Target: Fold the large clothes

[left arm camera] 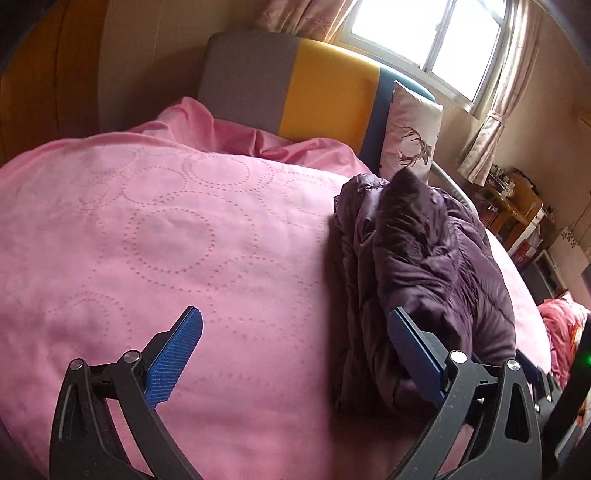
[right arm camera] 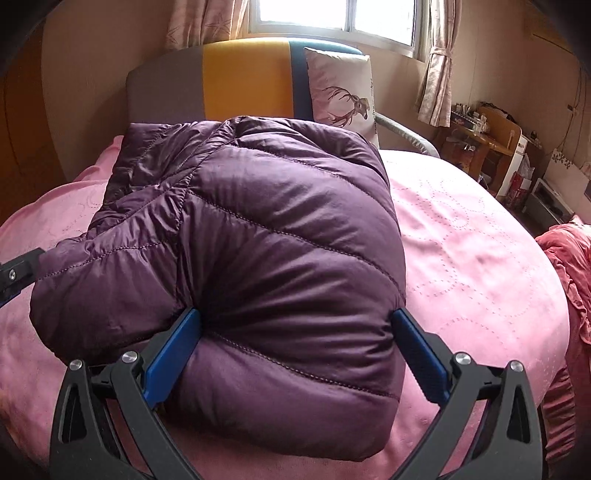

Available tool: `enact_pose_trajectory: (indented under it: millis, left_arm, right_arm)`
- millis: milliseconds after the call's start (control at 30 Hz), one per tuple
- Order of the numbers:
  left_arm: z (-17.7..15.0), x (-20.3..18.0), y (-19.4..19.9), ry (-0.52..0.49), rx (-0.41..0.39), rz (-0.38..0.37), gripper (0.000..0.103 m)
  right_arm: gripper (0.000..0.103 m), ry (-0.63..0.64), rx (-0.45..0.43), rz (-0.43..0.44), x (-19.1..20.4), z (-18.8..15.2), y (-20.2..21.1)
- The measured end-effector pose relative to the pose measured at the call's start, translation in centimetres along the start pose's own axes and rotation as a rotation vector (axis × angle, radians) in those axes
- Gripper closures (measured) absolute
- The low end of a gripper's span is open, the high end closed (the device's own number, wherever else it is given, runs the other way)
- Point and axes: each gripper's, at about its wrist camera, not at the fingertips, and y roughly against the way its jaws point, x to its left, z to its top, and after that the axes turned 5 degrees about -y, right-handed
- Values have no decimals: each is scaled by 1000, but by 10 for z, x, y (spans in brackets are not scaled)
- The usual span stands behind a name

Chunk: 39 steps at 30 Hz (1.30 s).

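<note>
A dark purple quilted down jacket (right arm camera: 266, 236) lies folded into a thick bundle on the pink bedspread (right arm camera: 461, 236). My right gripper (right arm camera: 295, 325) is open wide, and the near end of the bundle bulges between its blue pads, which touch its sides. In the left wrist view the jacket (left arm camera: 417, 266) lies to the right. My left gripper (left arm camera: 295, 325) is open, its right pad against the jacket's near left edge and its left pad over bare bedspread (left arm camera: 166, 229).
A grey, yellow and blue headboard (right arm camera: 243, 77) stands at the far end, with a deer-print pillow (right arm camera: 340, 88) leaning on it. A crumpled red-pink blanket (right arm camera: 569, 266) hangs off the bed's right side. A wooden desk (right arm camera: 487, 144) and a window (right arm camera: 332, 14) lie beyond.
</note>
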Motion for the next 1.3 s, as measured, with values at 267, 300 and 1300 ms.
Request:
enact_pose_trajectory:
  millis: [267,300,1300]
  left_arm:
    - [-17,-16,45,-80,-82,81,4]
    - [-18,-18,47,-90,-91,90,4]
    - [-67,-28,86,-122,-164,186,4]
  right_arm:
    - [2,-13,-75,16,0,-6,59]
    - [2,-17,-96,12,0,-8,67]
    - [2,-162,-150,-100,-8,-31,123]
